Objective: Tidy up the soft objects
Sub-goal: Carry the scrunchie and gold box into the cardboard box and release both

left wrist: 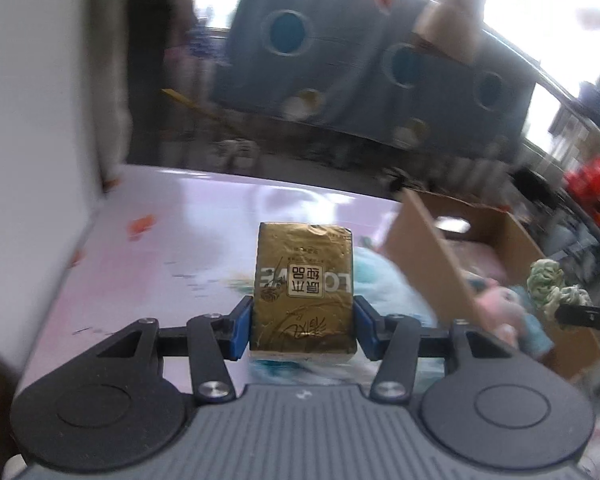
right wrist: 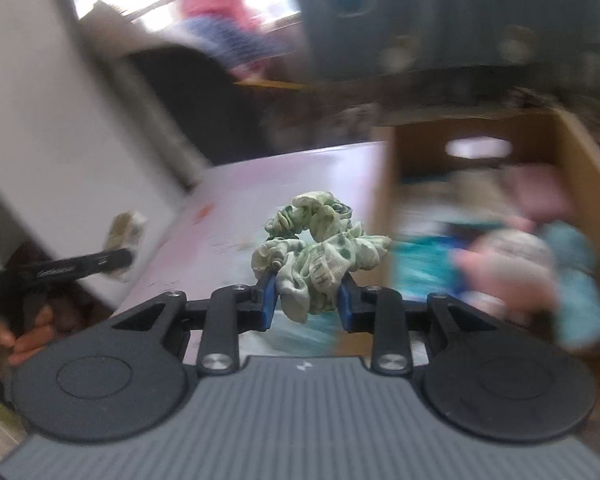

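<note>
My left gripper [left wrist: 303, 322] is shut on a gold foil tissue pack [left wrist: 304, 280], held upright above the pink table [left wrist: 180, 232]. My right gripper [right wrist: 307, 300] is shut on a pale green scrunchie [right wrist: 320, 248], held above the table left of an open cardboard box [right wrist: 384, 184]. The scrunchie also shows at the right edge of the left wrist view [left wrist: 552, 284]. The left gripper with the gold pack shows blurred at the left of the right wrist view [right wrist: 124, 236].
The cardboard box [left wrist: 432, 256] at the right holds several soft things: pink, teal and light blue plush items [right wrist: 532, 264]. A white wall panel [left wrist: 40, 120] stands at the table's left. A dark grey cat-face cloth [left wrist: 360, 60] hangs behind.
</note>
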